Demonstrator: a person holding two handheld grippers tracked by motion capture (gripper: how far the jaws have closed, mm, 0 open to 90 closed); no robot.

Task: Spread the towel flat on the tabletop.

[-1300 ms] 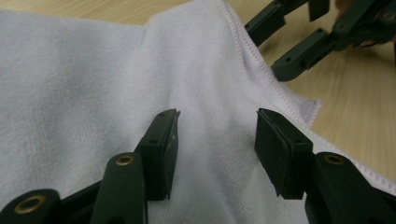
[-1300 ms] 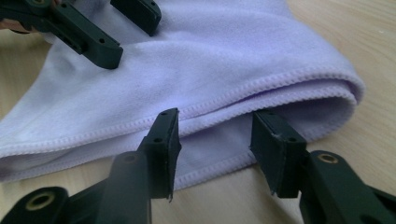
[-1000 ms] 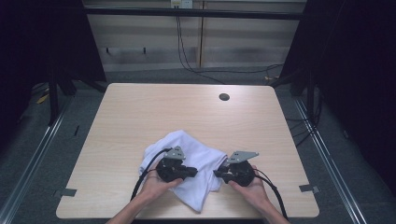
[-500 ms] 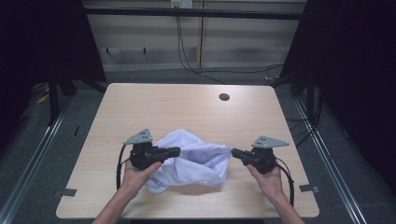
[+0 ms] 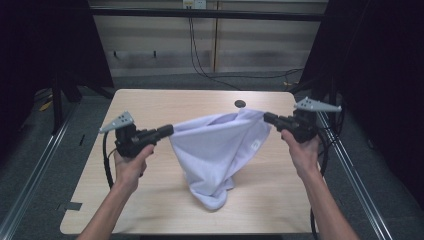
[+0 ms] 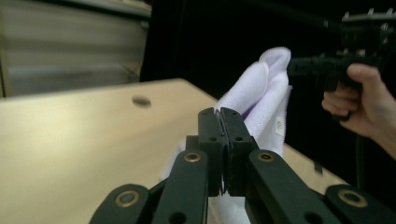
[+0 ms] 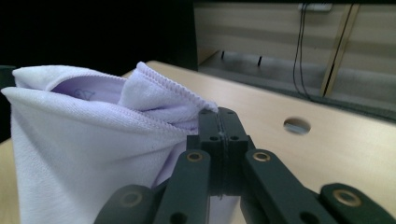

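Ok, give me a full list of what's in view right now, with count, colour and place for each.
white terry cloth towel: one, white, stretched in the air between both tools, lower end hanging down to the table.
light wooden table: one, pale wood, centre of the high view.
round dark hole: one, dark, far edge of the table top.
cables: several, black, along the back wall and floor.
left tool: one, black, shut on the towel's left corner.
right tool: one, black, shut on the right corner.
hands: two, gripping the tools.

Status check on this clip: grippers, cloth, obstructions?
Left gripper and right gripper both shut on the cloth, one at each top corner. Cloth hangs between them, low end on the table. Nothing in the way.
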